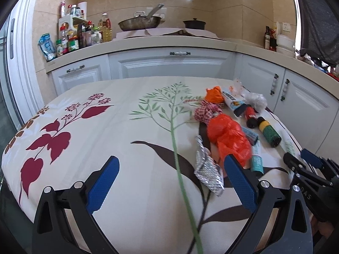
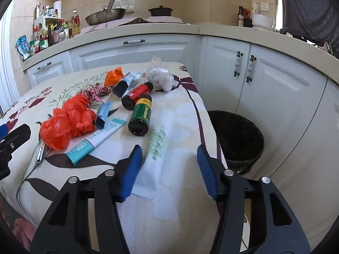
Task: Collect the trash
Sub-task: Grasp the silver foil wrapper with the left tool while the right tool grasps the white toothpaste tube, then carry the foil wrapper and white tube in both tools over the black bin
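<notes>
Trash lies on the floral tablecloth (image 1: 106,131): an orange plastic bag (image 1: 229,137) (image 2: 65,122), a silver foil wrapper (image 1: 206,169), a teal tube (image 2: 95,141), a green-and-yellow bottle (image 2: 141,115), a red bottle (image 2: 136,94), a red-white checked cloth (image 1: 206,111), a white crumpled bag (image 2: 160,78) and a white wrapper with green print (image 2: 154,160). My left gripper (image 1: 171,182) is open, near the foil wrapper. My right gripper (image 2: 169,169) is open, its jaws either side of the white wrapper. A black bin (image 2: 237,137) stands on the floor right of the table.
White kitchen cabinets (image 2: 264,89) and a beige counter (image 1: 148,42) ring the table. On the counter are a wok (image 1: 138,22), a black pot (image 1: 193,24) and several bottles (image 1: 72,36). The right gripper shows at the right edge of the left wrist view (image 1: 305,163).
</notes>
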A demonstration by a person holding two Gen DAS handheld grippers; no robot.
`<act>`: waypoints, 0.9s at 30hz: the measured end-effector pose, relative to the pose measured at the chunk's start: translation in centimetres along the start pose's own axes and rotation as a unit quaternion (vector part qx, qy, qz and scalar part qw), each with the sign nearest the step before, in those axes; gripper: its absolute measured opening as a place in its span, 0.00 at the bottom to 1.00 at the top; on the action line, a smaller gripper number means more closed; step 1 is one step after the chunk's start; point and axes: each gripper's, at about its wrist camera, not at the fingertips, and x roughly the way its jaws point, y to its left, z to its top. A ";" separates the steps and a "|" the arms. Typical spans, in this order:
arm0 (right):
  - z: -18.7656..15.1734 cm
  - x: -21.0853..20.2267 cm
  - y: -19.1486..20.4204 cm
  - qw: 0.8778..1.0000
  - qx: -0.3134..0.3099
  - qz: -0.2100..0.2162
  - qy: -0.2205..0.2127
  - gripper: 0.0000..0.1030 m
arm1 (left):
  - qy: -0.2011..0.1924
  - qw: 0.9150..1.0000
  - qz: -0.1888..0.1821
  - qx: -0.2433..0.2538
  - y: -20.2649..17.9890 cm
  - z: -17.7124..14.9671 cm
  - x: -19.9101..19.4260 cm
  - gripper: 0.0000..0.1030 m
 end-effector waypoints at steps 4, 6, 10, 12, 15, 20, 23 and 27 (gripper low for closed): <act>0.0 -0.1 -0.4 1.000 0.002 0.003 -0.001 0.36 | 0.009 1.000 -0.006 0.014 -0.9 -0.4 0.7 0.93; -0.1 -0.2 -0.6 1.000 0.004 0.005 -0.002 0.34 | 0.019 1.000 -0.008 0.015 -1.1 -0.7 1.3 0.93; -0.1 -0.2 -0.8 1.000 0.006 0.008 -0.004 0.33 | 0.023 0.999 -0.008 0.021 -1.3 -1.0 1.6 0.69; -0.1 -0.2 -0.8 1.000 0.007 0.009 -0.005 0.34 | 0.028 0.999 -0.011 0.024 -1.5 -1.1 2.0 0.66; -0.1 -0.2 -0.8 1.000 0.008 0.011 -0.006 0.34 | 0.032 0.999 -0.012 0.026 -1.5 -1.3 2.3 0.65; -0.1 -0.1 -1.0 1.000 0.009 0.014 -0.008 0.34 | 0.033 0.998 -0.030 0.040 -1.8 -1.4 2.2 0.40; -0.1 -0.1 -1.0 1.000 0.009 0.015 -0.008 0.29 | 0.032 0.998 -0.038 0.048 -2.1 -1.6 2.0 0.27; -0.1 -0.1 -1.1 1.000 0.010 0.016 -0.007 0.20 | 0.031 0.998 -0.045 0.040 -1.8 -1.5 1.8 0.27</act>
